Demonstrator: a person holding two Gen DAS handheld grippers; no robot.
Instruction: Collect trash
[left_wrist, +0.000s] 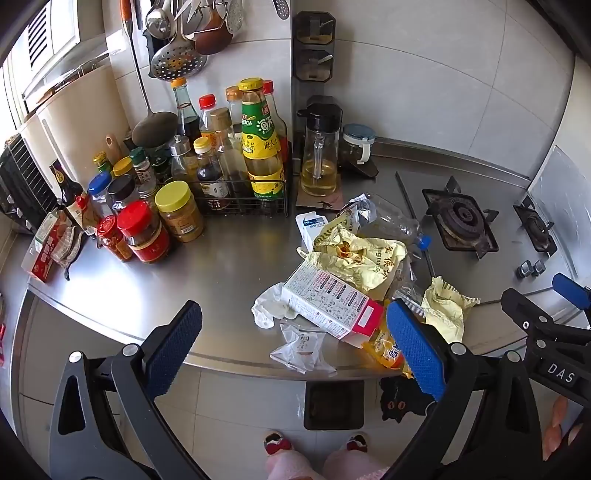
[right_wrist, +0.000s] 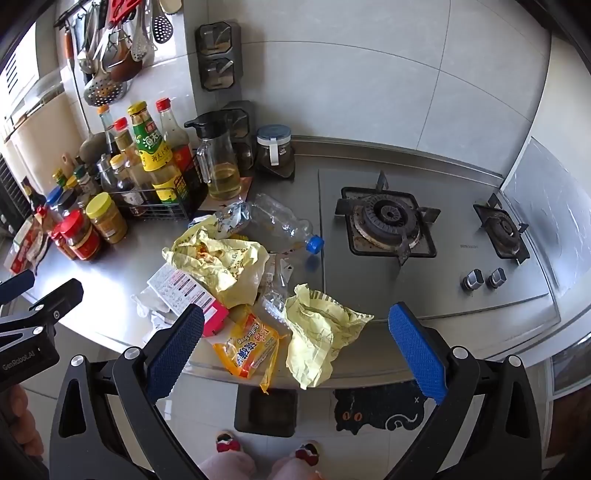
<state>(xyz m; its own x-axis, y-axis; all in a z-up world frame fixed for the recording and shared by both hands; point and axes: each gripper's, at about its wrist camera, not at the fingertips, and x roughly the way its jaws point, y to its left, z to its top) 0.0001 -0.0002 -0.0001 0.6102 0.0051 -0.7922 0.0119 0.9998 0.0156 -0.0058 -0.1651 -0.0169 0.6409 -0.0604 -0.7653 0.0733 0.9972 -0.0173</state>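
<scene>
A heap of trash lies near the front edge of the steel counter (left_wrist: 207, 266). It holds a white and pink carton (left_wrist: 328, 306), a yellow bag (left_wrist: 362, 258), a crushed clear bottle (right_wrist: 280, 225) with a blue cap, an orange packet (right_wrist: 247, 349), a crumpled yellow wrapper (right_wrist: 317, 332), a clear wrapper (left_wrist: 299, 349) and a white tissue (left_wrist: 267, 306). My left gripper (left_wrist: 295, 347) hovers open over the counter's edge, in front of the carton. Beside it, my right gripper (right_wrist: 297, 350) is open above the orange packet and yellow wrapper. Neither holds anything.
Many sauce bottles and jars (left_wrist: 177, 184) crowd the back left, with an oil jug (left_wrist: 319, 155) beside them. A gas hob (right_wrist: 386, 221) fills the right. On the floor below stand a dark bin (right_wrist: 266, 410) and a cat mat (right_wrist: 380, 410). The person's slippered feet (right_wrist: 266, 448) show.
</scene>
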